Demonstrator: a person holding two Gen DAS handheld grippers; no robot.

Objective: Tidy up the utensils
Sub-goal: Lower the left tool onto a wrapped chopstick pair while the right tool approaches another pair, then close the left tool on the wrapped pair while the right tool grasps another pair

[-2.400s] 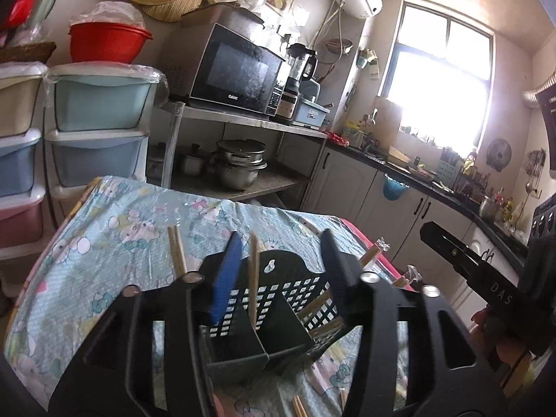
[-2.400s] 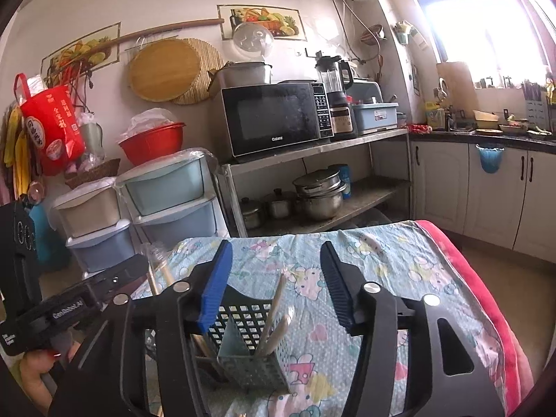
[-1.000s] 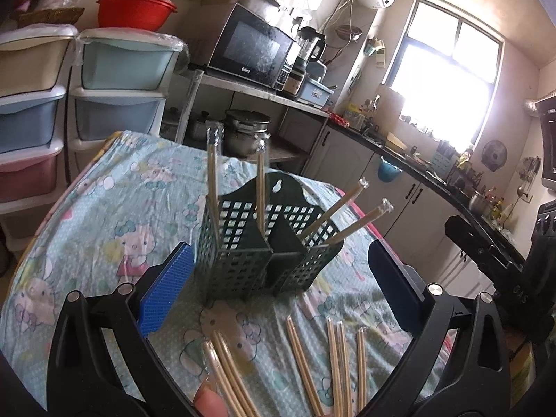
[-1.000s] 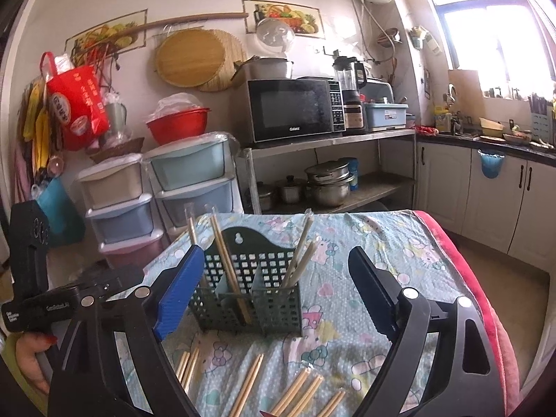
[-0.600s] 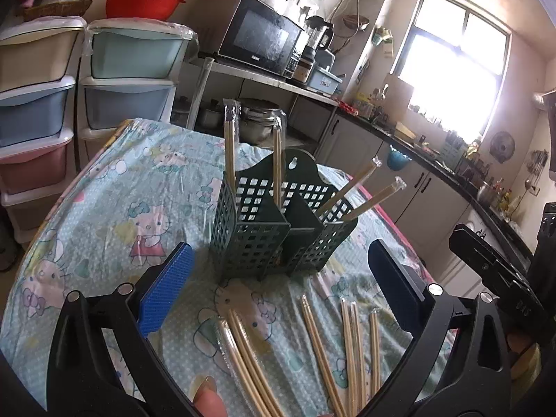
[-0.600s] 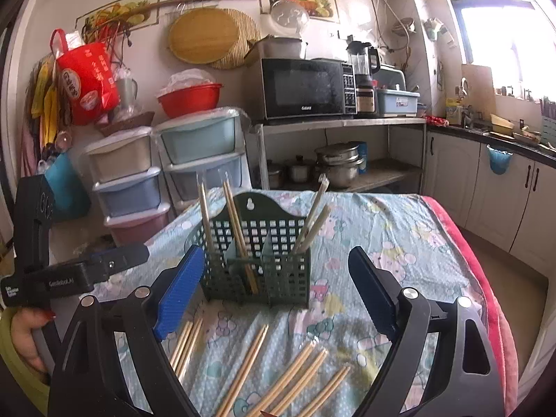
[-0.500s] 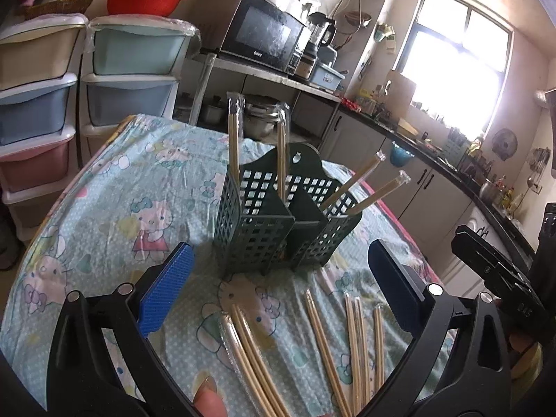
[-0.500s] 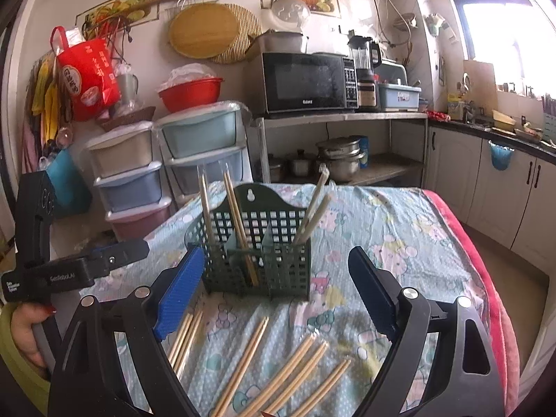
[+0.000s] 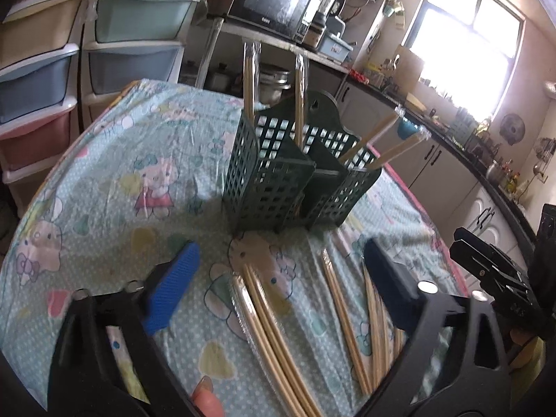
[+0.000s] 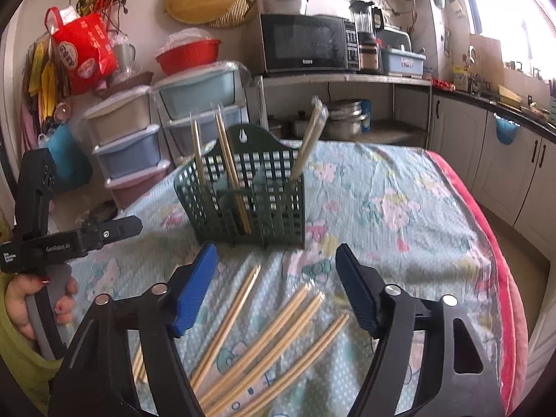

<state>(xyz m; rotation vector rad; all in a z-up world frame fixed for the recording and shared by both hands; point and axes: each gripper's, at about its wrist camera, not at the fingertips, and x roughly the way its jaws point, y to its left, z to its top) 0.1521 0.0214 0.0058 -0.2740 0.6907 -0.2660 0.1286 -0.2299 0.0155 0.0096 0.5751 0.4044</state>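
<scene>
A dark green utensil basket stands on the table and also shows in the right wrist view. Wrapped chopstick pairs stand in its compartments. Several more wrapped chopstick pairs lie loose on the cloth in front of it, seen in the right wrist view too. My left gripper is open and empty above the loose pairs. My right gripper is open and empty, also above them.
The table wears a blue cartoon cloth with a red edge on the right. Stacked plastic drawers stand at the far left. A shelf with a microwave and pots is behind the table.
Both grippers opened and pulled back from the basket, then dropped lower over the loose chopsticks. The basket with its chopsticks has not moved.
</scene>
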